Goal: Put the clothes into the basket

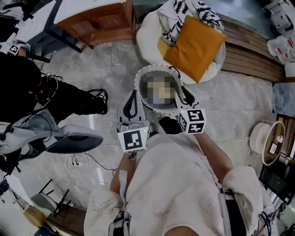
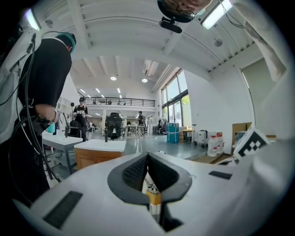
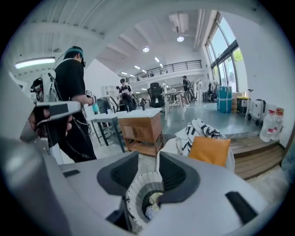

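The round white basket [image 1: 139,78] stands on the floor straight in front of me, and a mosaic patch covers its inside in the head view. The right gripper view looks down on the basket [image 3: 132,193] with pale cloth [image 3: 153,201] in its bottom. My right gripper [image 1: 185,95] [image 3: 148,159] hovers over the basket's right rim, jaws open and holding nothing. Beside the near left rim, my left gripper [image 1: 133,93] [image 2: 148,155] has its tips touching, shut and empty. A black-and-white patterned cloth [image 1: 184,11] [image 3: 199,130] lies on the white beanbag [image 1: 146,37] behind the basket.
An orange cushion [image 1: 196,46] [image 3: 209,150] leans on the beanbag. A wooden cabinet [image 1: 99,20] [image 3: 140,131] stands at the far left, a wooden platform [image 1: 253,50] at the far right. A person in black [image 1: 18,87] stands to my left. Cables [image 1: 80,161] trail on the floor.
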`<control>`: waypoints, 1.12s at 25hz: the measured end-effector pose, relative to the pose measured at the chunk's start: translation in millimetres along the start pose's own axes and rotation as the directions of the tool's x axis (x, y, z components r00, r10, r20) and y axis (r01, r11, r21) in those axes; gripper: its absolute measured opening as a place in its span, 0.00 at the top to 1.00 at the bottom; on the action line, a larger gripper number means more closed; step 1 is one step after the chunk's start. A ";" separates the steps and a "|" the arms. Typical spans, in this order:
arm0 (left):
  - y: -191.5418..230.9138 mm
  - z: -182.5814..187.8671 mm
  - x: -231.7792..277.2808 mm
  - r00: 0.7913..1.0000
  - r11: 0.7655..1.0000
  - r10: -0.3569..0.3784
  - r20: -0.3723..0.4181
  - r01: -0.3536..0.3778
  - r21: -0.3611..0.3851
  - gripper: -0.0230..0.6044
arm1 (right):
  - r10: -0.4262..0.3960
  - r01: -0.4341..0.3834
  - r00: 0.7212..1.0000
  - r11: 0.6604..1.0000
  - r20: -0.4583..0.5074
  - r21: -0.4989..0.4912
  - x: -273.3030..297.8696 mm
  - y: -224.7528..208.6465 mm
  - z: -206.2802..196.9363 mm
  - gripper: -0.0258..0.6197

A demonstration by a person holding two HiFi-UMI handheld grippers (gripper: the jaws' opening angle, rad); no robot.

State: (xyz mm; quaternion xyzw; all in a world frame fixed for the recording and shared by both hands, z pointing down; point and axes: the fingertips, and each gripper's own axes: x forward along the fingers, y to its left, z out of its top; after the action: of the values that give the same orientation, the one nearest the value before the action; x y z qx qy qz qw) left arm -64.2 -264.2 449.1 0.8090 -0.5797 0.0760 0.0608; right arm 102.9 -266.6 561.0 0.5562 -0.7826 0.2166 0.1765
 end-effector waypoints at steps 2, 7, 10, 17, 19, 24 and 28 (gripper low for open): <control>-2.5 3.1 -1.3 1.000 1.000 -0.005 0.001 0.005 0.009 0.96 | -0.013 0.014 0.997 1.000 0.073 -0.009 -13.7 -2.4 27.1 0.77; -2.9 12.2 -2.8 0.999 0.999 -0.026 0.020 0.025 0.040 0.96 | -0.042 0.055 0.972 0.997 0.231 -0.049 -41.8 -2.7 79.1 0.77; -2.6 23.7 -4.7 0.999 0.999 -0.026 0.043 0.024 0.039 0.96 | -0.049 0.082 0.949 0.992 0.311 -0.095 -59.7 -0.1 102.7 0.77; -1.8 31.9 -8.3 0.998 0.999 -0.023 0.063 0.020 0.045 0.96 | -0.031 0.108 0.887 0.984 0.461 -0.142 -95.8 12.4 147.3 0.78; -1.2 34.4 -8.2 0.997 0.998 -0.024 0.070 0.021 0.055 0.96 | -0.032 0.110 0.878 0.984 0.477 -0.137 -98.7 12.0 153.7 0.81; -1.2 42.8 -7.7 0.996 0.998 -0.027 0.086 0.022 0.053 0.96 | -0.031 0.109 0.873 0.985 0.486 -0.132 -98.5 11.2 158.4 0.94; -0.7 45.8 -6.0 0.995 0.998 -0.025 0.093 0.020 0.057 0.96 | -0.022 0.106 0.882 0.983 0.471 -0.152 -92.9 13.7 157.6 0.98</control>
State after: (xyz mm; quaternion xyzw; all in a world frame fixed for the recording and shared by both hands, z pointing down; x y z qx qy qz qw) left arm -63.0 -266.9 403.0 0.8195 -0.5704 0.0536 0.0119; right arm 113.9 -273.3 378.0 0.6002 -0.7990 0.0016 0.0377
